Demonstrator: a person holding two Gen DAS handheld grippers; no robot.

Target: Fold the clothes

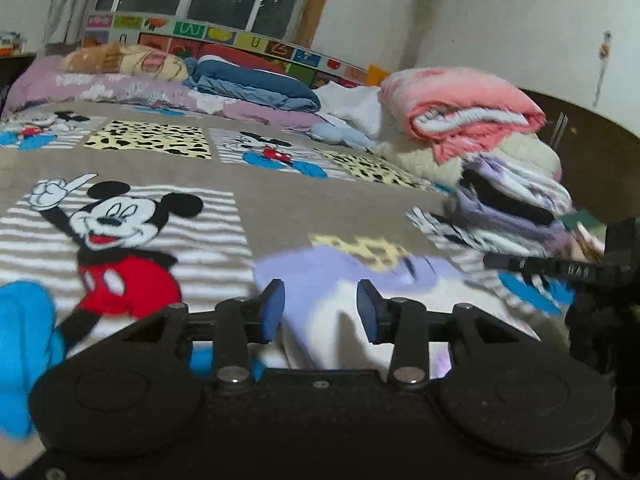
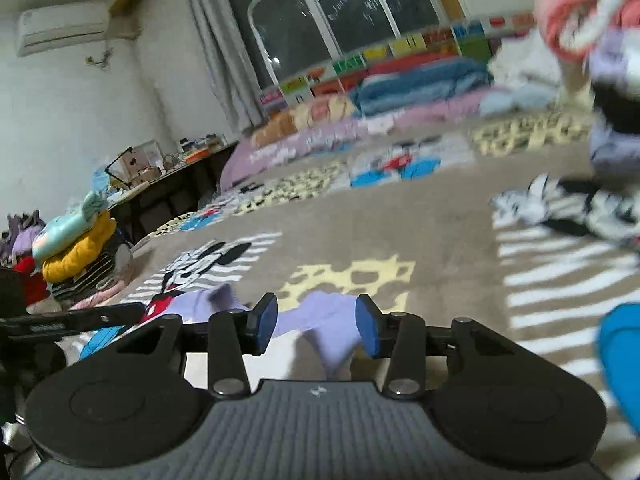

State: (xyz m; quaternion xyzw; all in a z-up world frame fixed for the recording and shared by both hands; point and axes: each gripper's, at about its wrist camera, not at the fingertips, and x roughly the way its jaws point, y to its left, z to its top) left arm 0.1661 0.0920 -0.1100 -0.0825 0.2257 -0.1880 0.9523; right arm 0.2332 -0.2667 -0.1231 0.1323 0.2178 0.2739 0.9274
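A lilac and white garment (image 1: 320,272) lies on the Mickey Mouse bedspread (image 1: 120,220) right in front of both grippers. My left gripper (image 1: 321,308) has its blue pads (image 1: 276,308) apart, with the cloth in the gap and no visible pinch. In the right wrist view the same garment (image 2: 324,320) bunches between the spread pads of my right gripper (image 2: 317,324), loose in the gap. Each gripper's black frame shows at the edge of the other's view: the right one (image 1: 560,270), the left one (image 2: 60,322).
A stack of folded clothes (image 1: 512,200) under a pink blanket (image 1: 460,100) stands at the bed's right side. Pillows and a blue quilt (image 1: 256,84) lie at the headboard. An unfolded pile (image 2: 76,252) sits off the bed's left edge, by a cluttered dark table (image 2: 172,176).
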